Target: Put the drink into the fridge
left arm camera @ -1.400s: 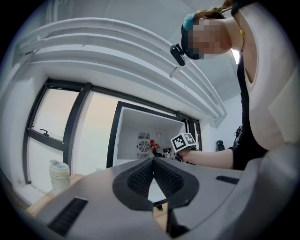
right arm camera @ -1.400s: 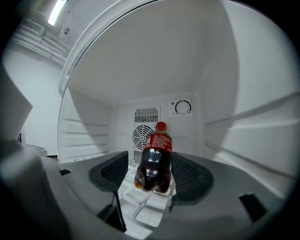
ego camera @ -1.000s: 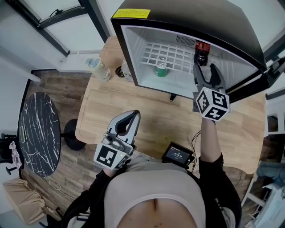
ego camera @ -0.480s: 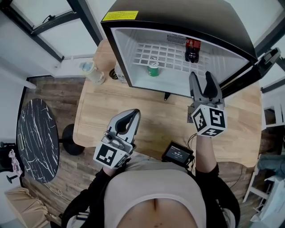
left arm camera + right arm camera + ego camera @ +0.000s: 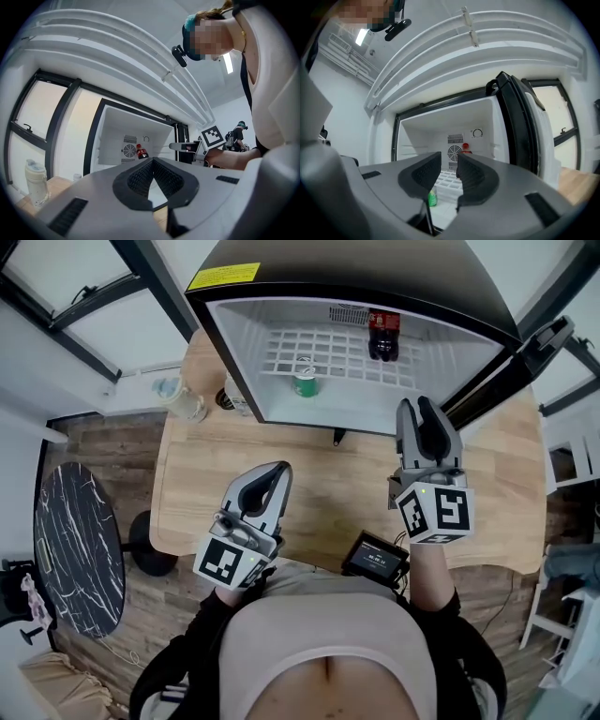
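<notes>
Head view, vs 1 s ago: right gripper (image 5: 419,409) was inside the fridge (image 5: 225,343) at the drink (image 5: 382,334); now it's out over the table (image 5: 319,474), approx 5 o'clock of the drink, well apart.
Drink: upright at back of the fridge shelf, 2 o'clock of the green can (image 5: 305,382), nothing touching it.
Right jaws: just been closing; narrow gap left, nothing btwn them, so released.
Left gripper (image 5: 280,469): over table's near edge; jaws clenched tip to tip, empty.
Left gripper view only: right gripper's marker cube (image 5: 212,137) at 3 o'clock of the fridge; tumbler (image 5: 36,180) at 8 o'clock.
Right gripper view only: fan grille (image 5: 454,153) beside the drink's red cap; open door (image 5: 520,126) at 3 o'clock.
</notes>
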Motion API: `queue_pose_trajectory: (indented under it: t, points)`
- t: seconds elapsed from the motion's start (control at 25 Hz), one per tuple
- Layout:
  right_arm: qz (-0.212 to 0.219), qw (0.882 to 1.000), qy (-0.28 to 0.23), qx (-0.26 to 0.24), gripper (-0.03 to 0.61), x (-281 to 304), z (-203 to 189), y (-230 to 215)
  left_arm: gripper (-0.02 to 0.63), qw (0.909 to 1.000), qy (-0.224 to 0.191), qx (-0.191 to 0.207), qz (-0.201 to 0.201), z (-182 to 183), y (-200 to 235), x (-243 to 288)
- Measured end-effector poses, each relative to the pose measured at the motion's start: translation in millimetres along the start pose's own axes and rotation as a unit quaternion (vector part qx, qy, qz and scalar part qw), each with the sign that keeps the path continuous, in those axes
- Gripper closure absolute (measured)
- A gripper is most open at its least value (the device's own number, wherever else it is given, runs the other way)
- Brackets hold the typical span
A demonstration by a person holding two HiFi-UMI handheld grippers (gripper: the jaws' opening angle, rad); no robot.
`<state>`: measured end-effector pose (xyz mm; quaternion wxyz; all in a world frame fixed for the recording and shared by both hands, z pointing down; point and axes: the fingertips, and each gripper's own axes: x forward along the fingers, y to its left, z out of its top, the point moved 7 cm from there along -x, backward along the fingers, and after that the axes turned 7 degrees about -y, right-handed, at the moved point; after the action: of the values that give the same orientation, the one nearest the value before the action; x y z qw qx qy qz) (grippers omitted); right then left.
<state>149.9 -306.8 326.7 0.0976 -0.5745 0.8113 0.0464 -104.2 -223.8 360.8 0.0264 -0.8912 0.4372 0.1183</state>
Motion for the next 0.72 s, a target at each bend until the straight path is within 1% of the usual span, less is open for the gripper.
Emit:
queue_pose_trajectory:
  t: [0.2,0.44,0.72]
  points:
    - [-0.006,1.000,-0.010,0.000,0.482,-10,7,2,0.609,1.0000,-0.004,0.000,-0.009,2,-3,4]
    - [-0.013,1.000,-0.013,0.002,0.520,-17,7,5,0.609,0.9998,-0.007,0.000,-0.018,4,-2,8]
    - [-0.027,1.000,-0.008,-0.002,0.535,-24,3,7,0.609,0.9995,-0.002,-0.003,-0.030,3,2,11]
